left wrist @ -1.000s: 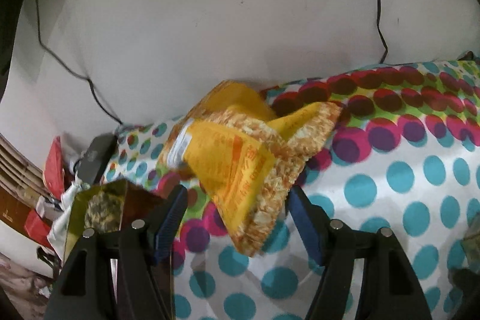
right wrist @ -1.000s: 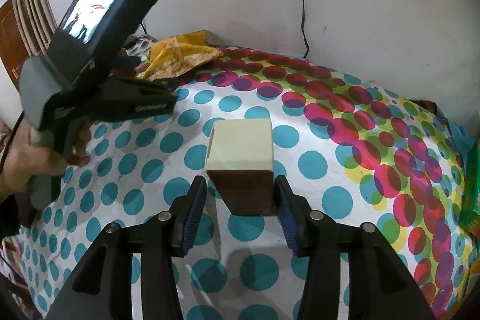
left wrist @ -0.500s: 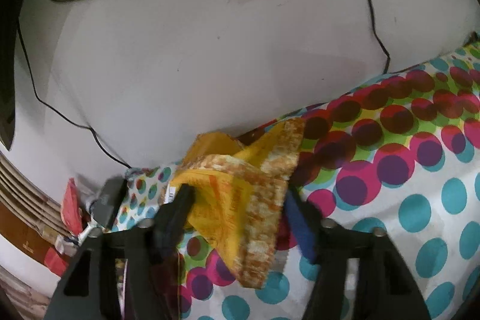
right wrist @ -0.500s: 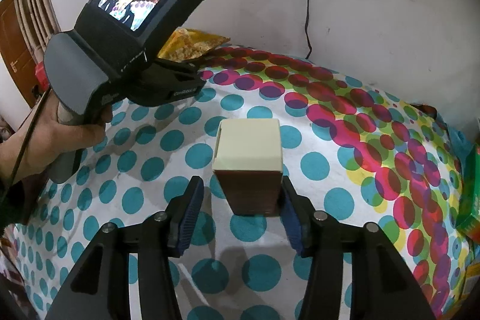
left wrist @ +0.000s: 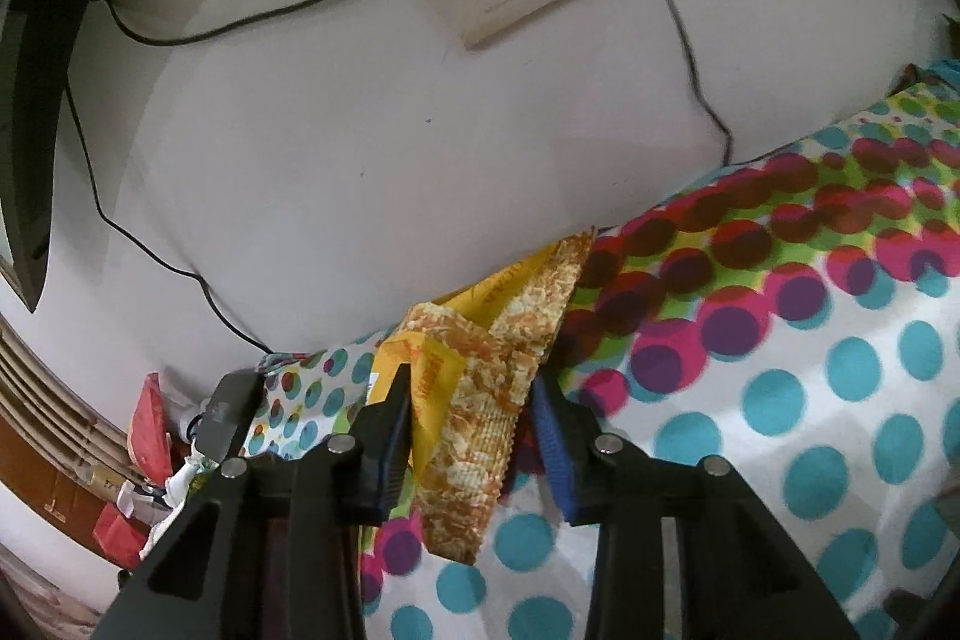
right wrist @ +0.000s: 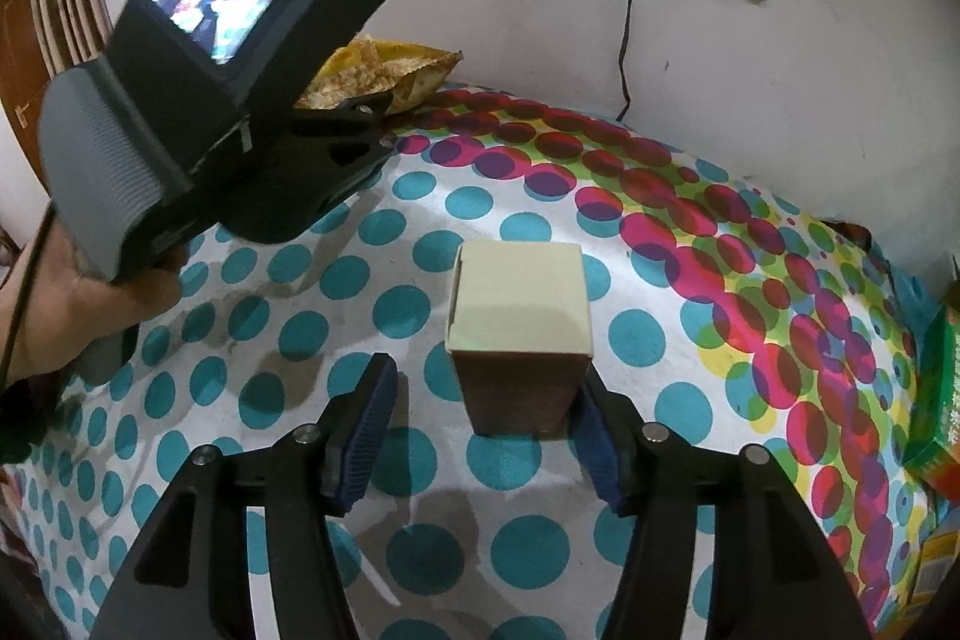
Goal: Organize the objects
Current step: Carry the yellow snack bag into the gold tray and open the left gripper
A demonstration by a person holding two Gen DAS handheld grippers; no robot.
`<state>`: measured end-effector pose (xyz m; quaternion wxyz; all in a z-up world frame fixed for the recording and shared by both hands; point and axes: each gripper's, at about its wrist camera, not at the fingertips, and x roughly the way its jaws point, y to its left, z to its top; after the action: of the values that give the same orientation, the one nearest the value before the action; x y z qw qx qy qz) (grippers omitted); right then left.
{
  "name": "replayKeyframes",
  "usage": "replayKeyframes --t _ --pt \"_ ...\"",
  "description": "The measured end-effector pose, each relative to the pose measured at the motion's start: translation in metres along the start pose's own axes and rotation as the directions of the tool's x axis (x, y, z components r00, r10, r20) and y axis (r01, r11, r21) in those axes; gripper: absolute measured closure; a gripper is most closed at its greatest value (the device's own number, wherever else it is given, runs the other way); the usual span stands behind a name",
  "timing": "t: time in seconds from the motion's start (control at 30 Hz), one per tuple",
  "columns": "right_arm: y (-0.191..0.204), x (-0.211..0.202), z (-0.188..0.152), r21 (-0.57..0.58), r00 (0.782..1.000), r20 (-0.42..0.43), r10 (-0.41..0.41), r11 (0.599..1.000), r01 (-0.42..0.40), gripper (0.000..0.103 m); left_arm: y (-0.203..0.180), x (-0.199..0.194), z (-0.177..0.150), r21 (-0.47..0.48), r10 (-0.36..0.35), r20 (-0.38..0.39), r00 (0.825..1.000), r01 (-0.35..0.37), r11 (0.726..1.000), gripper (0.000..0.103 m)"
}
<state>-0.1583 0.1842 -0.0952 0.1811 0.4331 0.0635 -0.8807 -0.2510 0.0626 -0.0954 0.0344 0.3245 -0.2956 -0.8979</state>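
While left wrist shows snack bag (left wrist: 474, 412), right wrist shows box (right wrist: 521, 322) — freed.

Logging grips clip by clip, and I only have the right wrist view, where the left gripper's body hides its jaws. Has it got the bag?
Observer: Yes. The left wrist view shows the left gripper has just been closing, and its pads press on both sides of the bag.
Operator: Anything past the bag that I can't see?
Observer: A red packet sits beyond the end of the cloth, near the wall.
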Motion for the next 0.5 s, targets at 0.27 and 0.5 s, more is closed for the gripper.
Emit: replayKeyframes --t 0.27,0.5 --pt "-0.004 -0.001 -0.001 0.011 1.0 0.003 -0.012 1.0 0.012 0.054 0.011 -0.035 -0.015 -0.056 -0.076 0.025 0.997 0.077 0.995 0.065" --pt "-0.005 0.002 0.002 -0.016 0.999 -0.004 -0.05 0.999 0.05 0.055 0.022 -0.088 -0.028 -0.121 -0.172 0.073 0.982 0.18 0.976 0.065"
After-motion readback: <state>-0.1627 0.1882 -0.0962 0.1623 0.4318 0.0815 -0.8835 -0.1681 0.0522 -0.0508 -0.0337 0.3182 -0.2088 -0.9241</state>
